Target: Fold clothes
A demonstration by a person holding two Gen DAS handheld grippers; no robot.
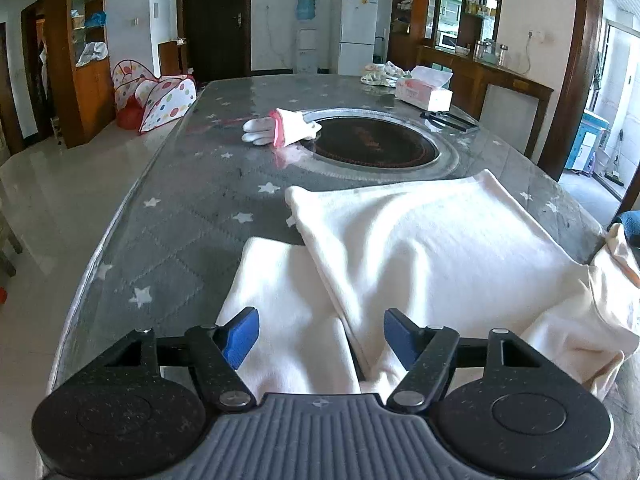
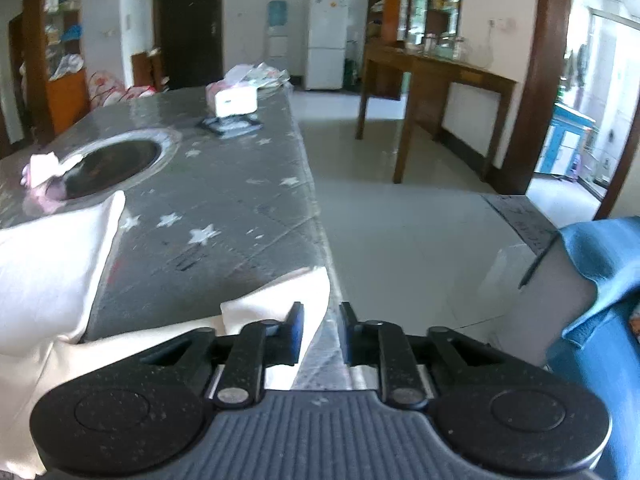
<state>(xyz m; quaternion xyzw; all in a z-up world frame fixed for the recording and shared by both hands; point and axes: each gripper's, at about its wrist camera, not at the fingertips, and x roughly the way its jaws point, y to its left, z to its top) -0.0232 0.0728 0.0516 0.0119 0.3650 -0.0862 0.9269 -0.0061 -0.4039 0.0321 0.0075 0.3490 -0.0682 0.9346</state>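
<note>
The cream garment (image 1: pixel 420 248) lay part-folded on the starred tabletop (image 1: pixel 192 208). The left claw (image 1: pixel 320 334) gaped wide over one layer, gripping nothing; the right claw (image 2: pixel 320 334), narrowly parted and empty, straddled its corner at the table edge, seemingly lining up a grip.

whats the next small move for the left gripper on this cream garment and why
Probably ease the left gripper down and close on the flat flap of the cream garment lying between its fingers. Its jaws stand wide open with nothing gripped, and that flap still lies unfolded beside the already doubled-over part. The right gripper is also open, at the table edge.
</note>
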